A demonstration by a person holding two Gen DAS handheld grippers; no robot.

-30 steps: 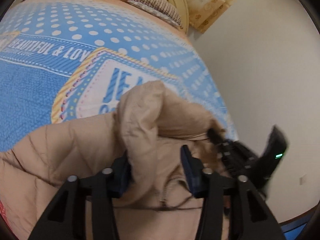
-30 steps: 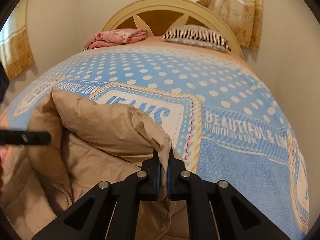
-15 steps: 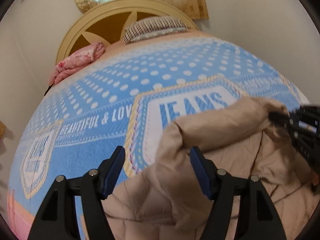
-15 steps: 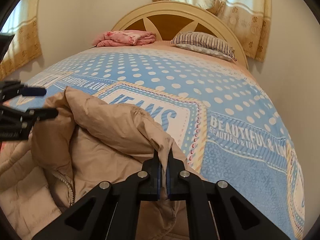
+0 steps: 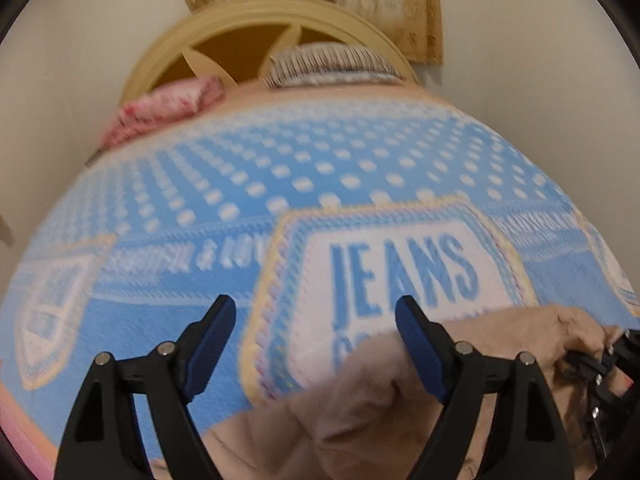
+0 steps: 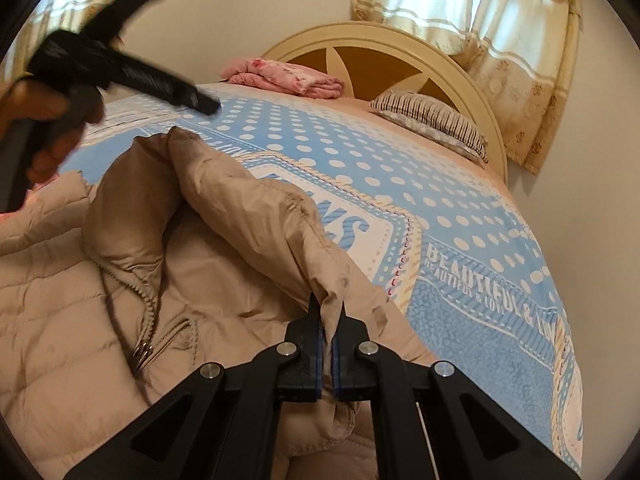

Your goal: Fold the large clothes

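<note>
A beige quilted down jacket (image 6: 120, 300) lies on the blue dotted bedspread (image 6: 460, 208), its zipper open and one folded part raised. My right gripper (image 6: 329, 312) is shut on a fold of the jacket's fabric and holds it lifted. My left gripper (image 5: 316, 316) is open and empty, above the bedspread (image 5: 280, 168) just beyond the jacket's edge (image 5: 380, 400). In the right wrist view the left gripper (image 6: 120, 68) shows blurred at the upper left, held in a hand, clear of the jacket. The right gripper shows at the left wrist view's lower right edge (image 5: 600, 364).
A cream headboard (image 6: 384, 52) stands at the far end, with a striped pillow (image 6: 432, 120) and a folded pink blanket (image 6: 288, 76) before it. Curtains (image 6: 516, 40) hang behind. A pale wall (image 6: 592, 208) runs close along the bed's right side.
My left gripper has let go of the jacket fold, lifted and swung left, now open over the bedspread. My right gripper has stayed shut on the jacket and shifted slightly.
</note>
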